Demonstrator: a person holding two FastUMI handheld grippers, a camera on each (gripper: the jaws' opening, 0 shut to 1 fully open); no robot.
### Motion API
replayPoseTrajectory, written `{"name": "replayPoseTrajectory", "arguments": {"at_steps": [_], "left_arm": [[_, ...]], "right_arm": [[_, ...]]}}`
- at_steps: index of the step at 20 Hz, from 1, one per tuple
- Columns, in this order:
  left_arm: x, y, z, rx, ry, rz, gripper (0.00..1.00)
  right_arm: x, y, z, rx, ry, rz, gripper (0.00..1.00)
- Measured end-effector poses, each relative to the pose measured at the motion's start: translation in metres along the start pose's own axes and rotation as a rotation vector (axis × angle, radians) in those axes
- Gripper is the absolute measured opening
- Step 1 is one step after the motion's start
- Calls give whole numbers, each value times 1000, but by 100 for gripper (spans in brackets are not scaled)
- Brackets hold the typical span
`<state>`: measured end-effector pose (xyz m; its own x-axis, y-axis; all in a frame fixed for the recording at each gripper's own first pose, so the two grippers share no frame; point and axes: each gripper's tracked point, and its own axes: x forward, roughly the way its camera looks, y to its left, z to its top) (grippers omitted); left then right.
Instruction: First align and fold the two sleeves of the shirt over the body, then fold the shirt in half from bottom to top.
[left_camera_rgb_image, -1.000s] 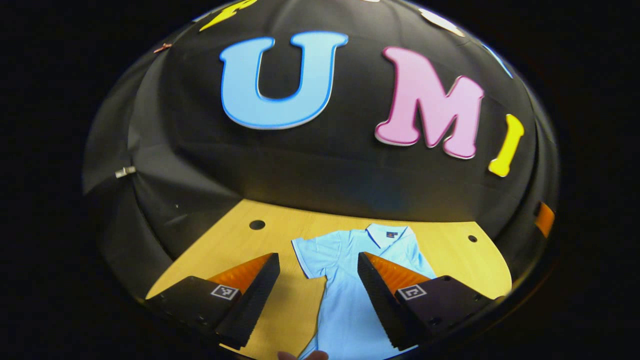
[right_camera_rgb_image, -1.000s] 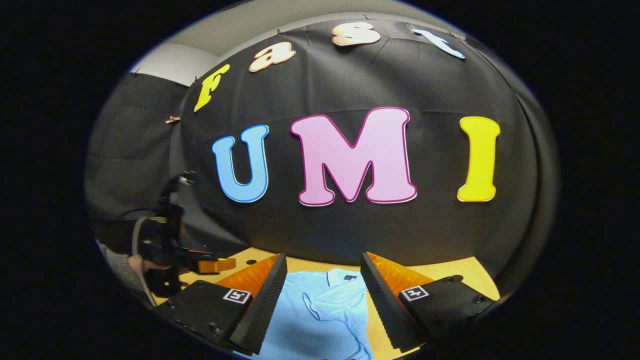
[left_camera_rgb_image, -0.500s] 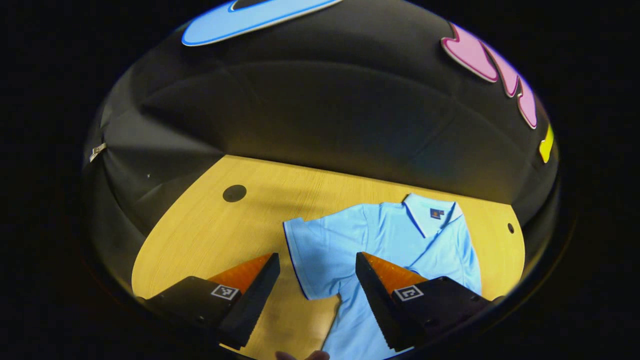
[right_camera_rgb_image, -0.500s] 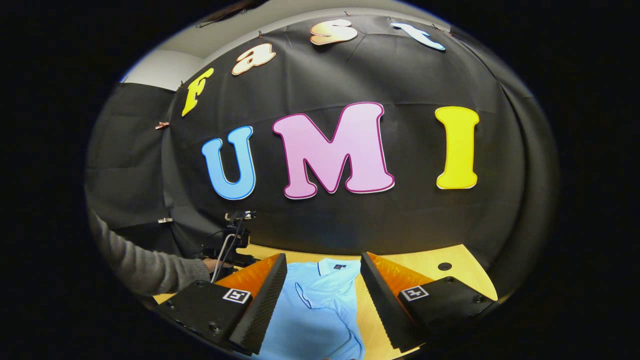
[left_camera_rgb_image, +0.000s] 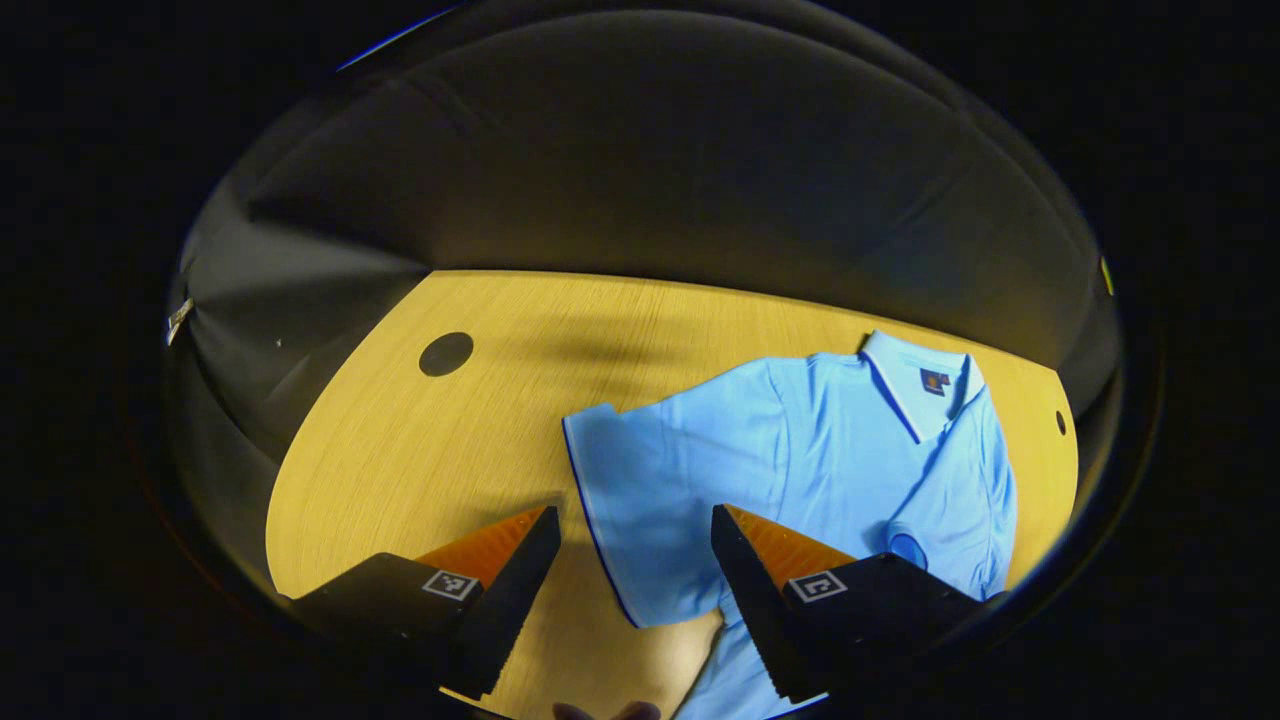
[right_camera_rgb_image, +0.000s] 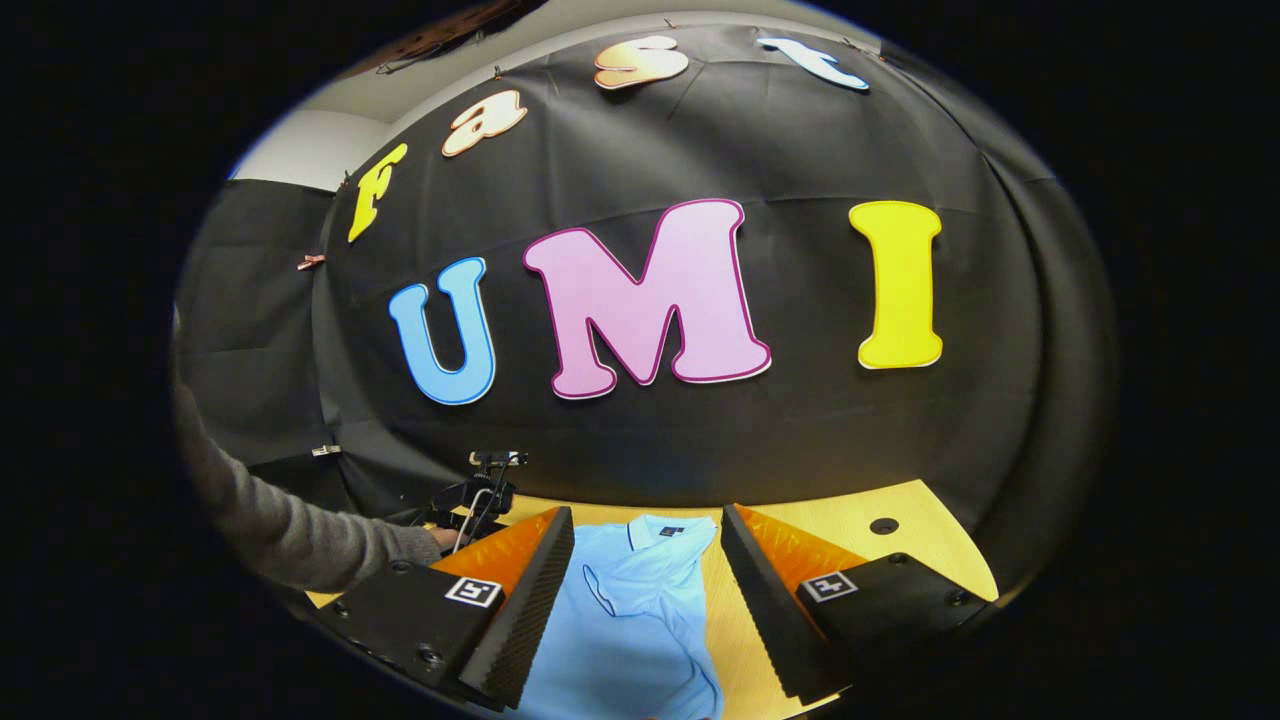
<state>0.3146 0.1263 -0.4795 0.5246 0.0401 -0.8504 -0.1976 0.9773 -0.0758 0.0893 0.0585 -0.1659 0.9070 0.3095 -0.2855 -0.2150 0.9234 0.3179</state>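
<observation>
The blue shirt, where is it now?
The blue shirt lies flat on the wooden table, collar toward the black wall. In the left gripper view its spread sleeve sits just ahead of the open left tool.

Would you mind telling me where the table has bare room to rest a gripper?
The table is bare between the shirt's spread sleeve and the round hole, and along the booth wall behind the collar. In the right gripper view, a strip beside the shirt is free. The shirt's side is crowded.
</observation>
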Motion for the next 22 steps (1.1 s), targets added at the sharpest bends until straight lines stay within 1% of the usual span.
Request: {"name": "replayPoseTrajectory", "arguments": {"at_steps": [3, 5, 6, 7, 8, 12, 13, 15, 17, 19, 22], "left_arm": [[6, -3, -9, -5, 37, -12, 97], [8, -1, -4, -16, 25, -13, 97], [7, -2, -6, -20, 30, -10, 94], [7, -4, -5, -22, 30, -17, 85], [9, -4, -6, -22, 28, -14, 84], [9, -6, -2, -47, 11, -17, 21], [9, -6, -2, -51, 9, -15, 10], [8, -10, -2, -51, 8, -26, 6], [5, -13, 2, -61, -4, -36, 6], [-2, -18, 14, -80, -54, -54, 6], [-27, -39, 40, -72, -141, -128, 6]], "right_arm": [[-1, -3, 1, 9, 3, 1, 92], [-1, -4, 2, 26, 7, 1, 92], [0, -6, 3, 41, 10, 0, 92], [0, -8, 5, 58, 8, -1, 93], [0, -10, 7, 70, 4, -6, 93], [-2, -17, 9, 69, -1, -19, 93], [-3, -17, 8, 65, 1, -19, 93], [-4, -20, 6, 61, 8, -22, 93], [-6, -22, 4, 63, 14, -25, 93], [-8, -24, 2, 64, 16, -28, 93], [-10, -26, 1, 72, 20, -29, 93]]}}
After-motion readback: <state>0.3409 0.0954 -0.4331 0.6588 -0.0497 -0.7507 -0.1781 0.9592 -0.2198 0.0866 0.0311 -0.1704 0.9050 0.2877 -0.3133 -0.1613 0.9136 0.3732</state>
